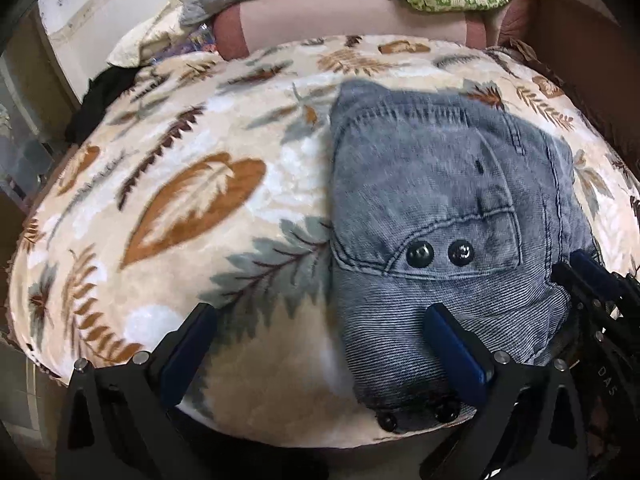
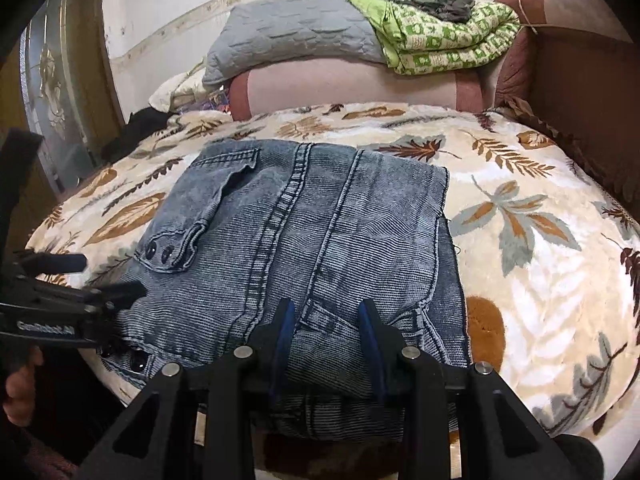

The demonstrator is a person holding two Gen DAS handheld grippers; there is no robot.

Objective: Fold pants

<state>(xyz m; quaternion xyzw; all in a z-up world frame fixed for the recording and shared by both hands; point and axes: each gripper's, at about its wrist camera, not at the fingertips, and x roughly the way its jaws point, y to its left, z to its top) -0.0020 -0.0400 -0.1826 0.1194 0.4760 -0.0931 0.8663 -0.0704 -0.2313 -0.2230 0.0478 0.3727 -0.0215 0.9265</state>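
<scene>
Jeans sit folded into a compact stack at the near edge of the leaf-print blanket, pocket snaps facing up, prob for a last tidy. Right gripper has jaws partly closed, pinching a ridge of denim at the near hem to hold the layers together. Left gripper is wide open, nothing held, one finger over the denim edge, other over the blanket. Pillows at the far end, well apart.
</scene>
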